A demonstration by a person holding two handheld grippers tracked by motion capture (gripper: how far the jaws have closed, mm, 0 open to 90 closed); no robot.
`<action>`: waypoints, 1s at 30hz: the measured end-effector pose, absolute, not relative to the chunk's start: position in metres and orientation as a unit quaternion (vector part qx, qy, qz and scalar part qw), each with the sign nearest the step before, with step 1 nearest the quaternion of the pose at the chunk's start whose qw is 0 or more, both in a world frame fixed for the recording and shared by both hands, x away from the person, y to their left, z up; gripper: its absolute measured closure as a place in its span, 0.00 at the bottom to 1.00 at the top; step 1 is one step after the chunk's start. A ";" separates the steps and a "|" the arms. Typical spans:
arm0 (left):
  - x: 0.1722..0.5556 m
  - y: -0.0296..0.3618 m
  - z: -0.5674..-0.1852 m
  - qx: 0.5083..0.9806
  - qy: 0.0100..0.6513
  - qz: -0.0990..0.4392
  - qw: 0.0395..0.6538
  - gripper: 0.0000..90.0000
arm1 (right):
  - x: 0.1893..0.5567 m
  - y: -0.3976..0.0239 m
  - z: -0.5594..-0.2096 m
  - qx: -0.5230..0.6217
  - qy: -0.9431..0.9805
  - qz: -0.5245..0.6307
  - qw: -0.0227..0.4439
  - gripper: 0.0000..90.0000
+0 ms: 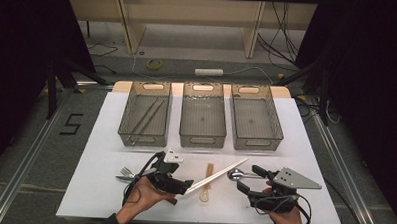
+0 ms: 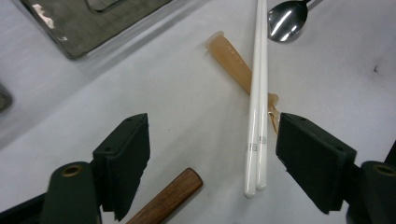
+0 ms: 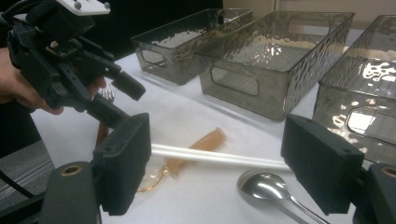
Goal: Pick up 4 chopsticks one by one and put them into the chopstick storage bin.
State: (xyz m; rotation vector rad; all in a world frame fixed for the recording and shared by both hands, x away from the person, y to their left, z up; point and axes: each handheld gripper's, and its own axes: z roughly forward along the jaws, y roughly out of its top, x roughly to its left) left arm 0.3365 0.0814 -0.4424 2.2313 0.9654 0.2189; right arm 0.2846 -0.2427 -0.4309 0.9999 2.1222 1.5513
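Left gripper [image 2: 212,154] gapes open around slender, glossy white chopsticks [image 2: 258,107] — right gripper [image 3: 215,163] open over a shiny spoon [image 3: 266,186].

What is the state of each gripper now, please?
Left gripper: open, holding nothing; the white chopsticks lie between its jaws, untouched.
Right gripper: open, holding nothing, above the spoon.

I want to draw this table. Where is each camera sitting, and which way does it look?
High view: above the person's side, looking forward and down at the table and three bins; both hands show.
Left gripper view: rides on the left gripper, looking along its open jaws at the white chopsticks.
Right gripper view: rides on the right gripper, facing the bins.
All three views share the chopsticks and spoon.
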 end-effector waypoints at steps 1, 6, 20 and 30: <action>0.337 0.080 -0.444 0.860 0.369 0.084 0.340 0.31 | 0.285 -0.243 -0.431 0.351 0.744 0.544 0.164 0.28; 0.337 0.074 -0.450 0.868 0.365 0.068 0.330 0.39 | 0.285 -0.243 -0.431 0.350 0.745 0.544 0.164 0.28; 0.338 0.068 -0.457 0.878 0.352 0.052 0.322 0.61 | 0.285 -0.243 -0.431 0.350 0.745 0.544 0.164 0.28; 0.338 0.066 -0.458 0.879 0.348 0.049 0.322 0.68 | 0.285 -0.243 -0.431 0.350 0.744 0.545 0.164 0.28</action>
